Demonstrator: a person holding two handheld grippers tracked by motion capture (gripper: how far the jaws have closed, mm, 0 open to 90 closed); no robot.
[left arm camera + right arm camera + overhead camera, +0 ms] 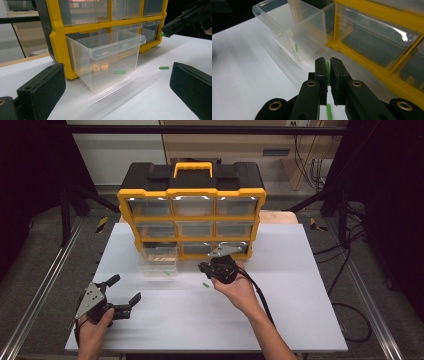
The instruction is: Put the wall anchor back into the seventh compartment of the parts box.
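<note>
A yellow and black drawer cabinet [192,215] stands at the back of the white table. Its lower-left clear drawer [159,261] is pulled out onto the table, with a small green stick [120,72] visible through its wall. My right gripper [202,268] hovers just right of the drawer, shut on another green stick [327,70]. A third green stick [205,284] lies on the table below it. My left gripper [126,288] is wide open near the front left, facing the drawer [107,57], with nothing between its pads [42,87].
The white table top [280,290] spans the frame, with bare room to the right and front. Metal rails run along both sides of the table. Cables lie on the floor at the right. The cabinet's other drawers are pushed in.
</note>
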